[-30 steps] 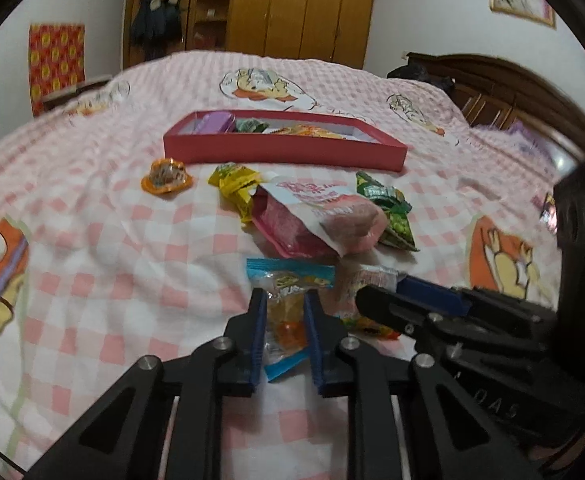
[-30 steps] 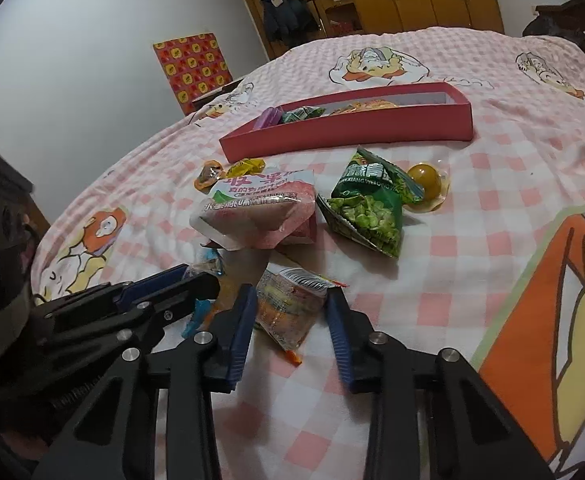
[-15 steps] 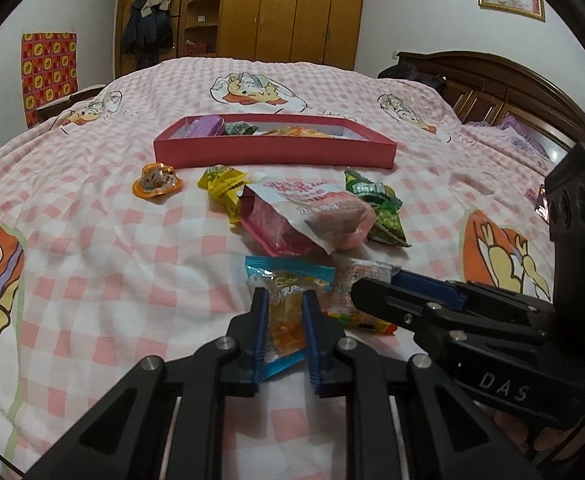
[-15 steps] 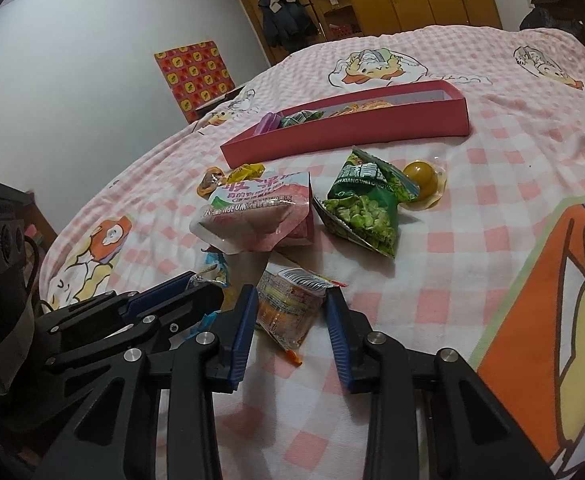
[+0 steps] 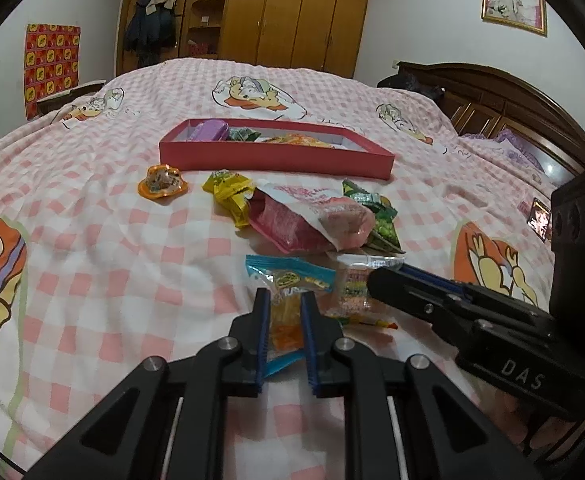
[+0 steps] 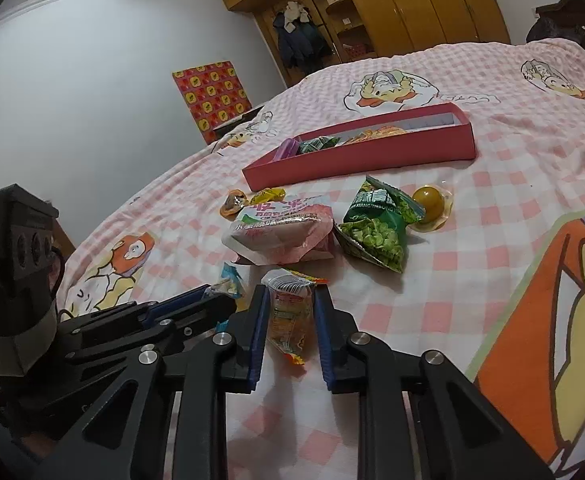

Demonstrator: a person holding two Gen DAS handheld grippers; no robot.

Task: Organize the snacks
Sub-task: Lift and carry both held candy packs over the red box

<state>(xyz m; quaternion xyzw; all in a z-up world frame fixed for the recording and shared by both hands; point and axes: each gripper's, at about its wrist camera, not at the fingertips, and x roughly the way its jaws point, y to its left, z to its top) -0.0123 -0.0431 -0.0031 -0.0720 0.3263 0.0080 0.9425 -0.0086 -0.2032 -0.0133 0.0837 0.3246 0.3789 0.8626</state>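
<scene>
Snacks on the bed (image 5: 92,240), short of the red box (image 5: 276,158): left tool (image 5: 285,316) clamped on blue-edged packet (image 5: 288,300), right tool (image 6: 292,312) just closing around clear packet (image 6: 290,316), perhaps slipping out when lifted, because of thin crinkly film and only edges pinched.

Black left tool (image 5: 285,304) has blue ribbed pads, silver screws, "DAS" lettering.
</scene>
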